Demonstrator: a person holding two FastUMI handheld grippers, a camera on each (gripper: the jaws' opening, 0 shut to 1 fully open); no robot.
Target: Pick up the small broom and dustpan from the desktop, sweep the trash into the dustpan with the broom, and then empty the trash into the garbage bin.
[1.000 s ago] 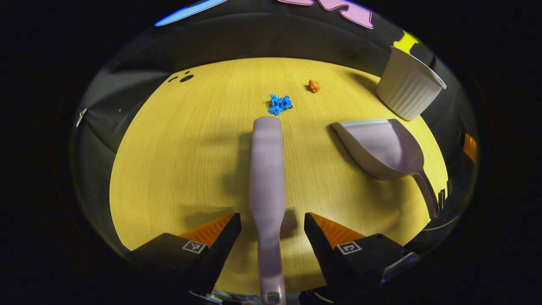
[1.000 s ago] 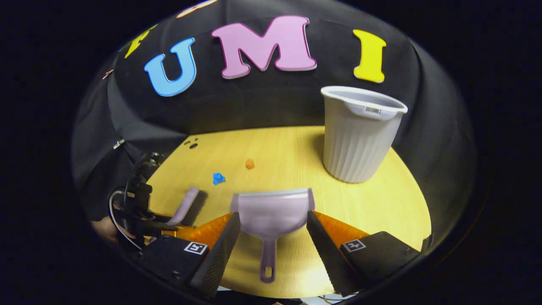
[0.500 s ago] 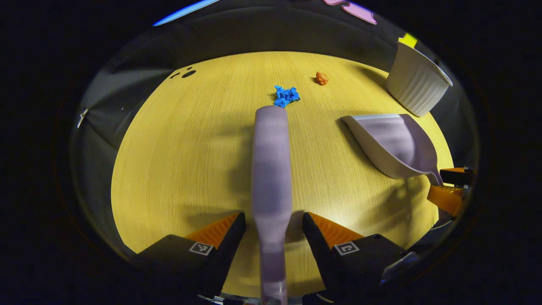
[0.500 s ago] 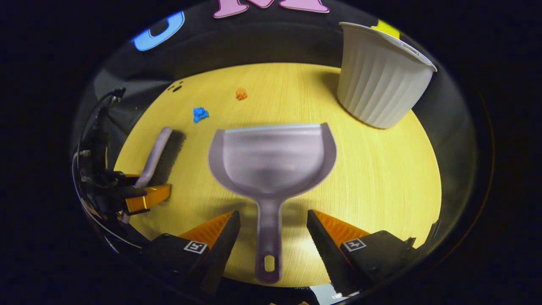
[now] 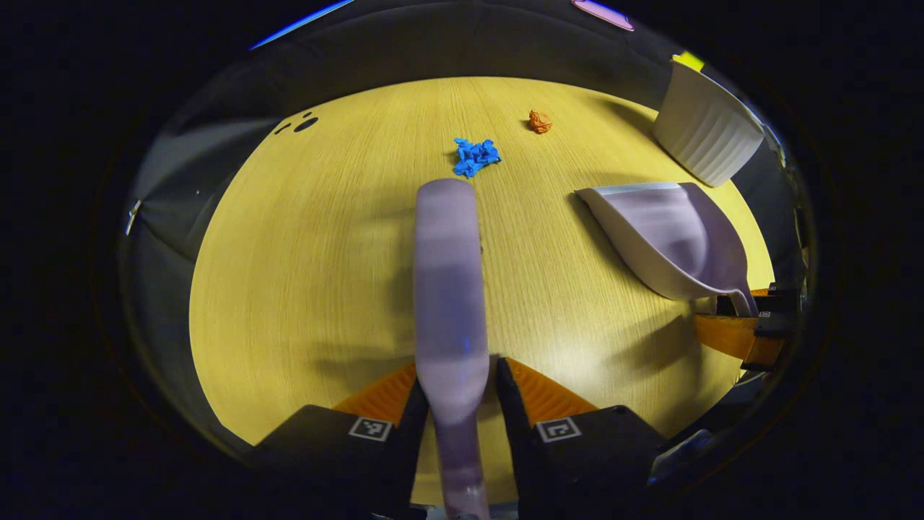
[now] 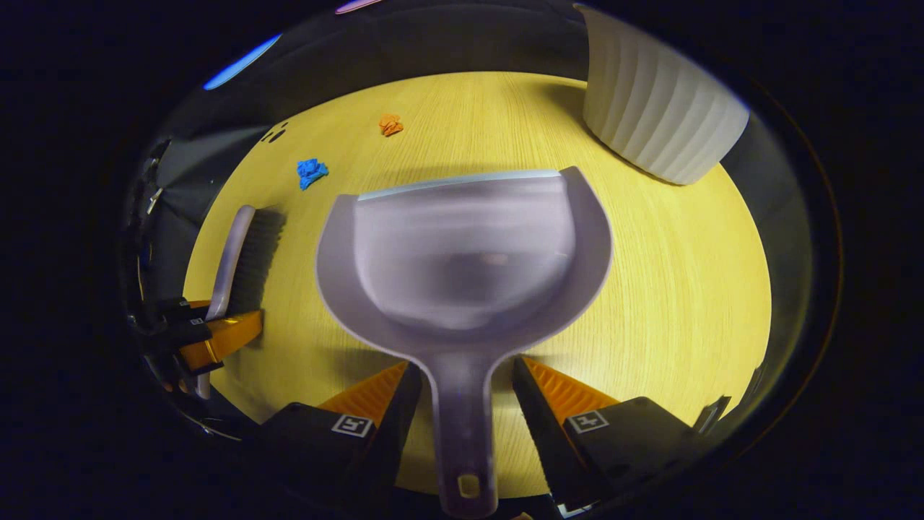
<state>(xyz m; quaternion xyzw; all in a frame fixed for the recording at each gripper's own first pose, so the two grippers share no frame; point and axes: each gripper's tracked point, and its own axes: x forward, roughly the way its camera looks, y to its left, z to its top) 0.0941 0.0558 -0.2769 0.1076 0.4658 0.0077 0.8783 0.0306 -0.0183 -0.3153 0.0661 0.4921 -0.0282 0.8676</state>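
Observation:
A lilac small broom (image 5: 446, 274) lies lengthwise on the wooden desktop (image 5: 303, 253), and my left gripper (image 5: 460, 379) is shut on its handle. In the right gripper view the same broom (image 6: 231, 253) shows its dark bristles at the left. The lilac dustpan (image 6: 469, 253) rests flat with its mouth pointing away. My right gripper (image 6: 468, 375) is open, its fingers close on either side of the dustpan's handle with a narrow gap. A blue paper scrap (image 5: 475, 156) and an orange scrap (image 5: 538, 121) lie beyond the broom's tip.
A white ribbed garbage bin (image 6: 657, 108) stands at the far right of the desktop, just behind the dustpan. The booth's black cloth wall closes the far side. Small dark holes (image 5: 303, 124) mark the table's far left.
My left gripper has shut on the broom handle. The right gripper moved forward and down along the dustpan handle and its fingers narrowed around it.

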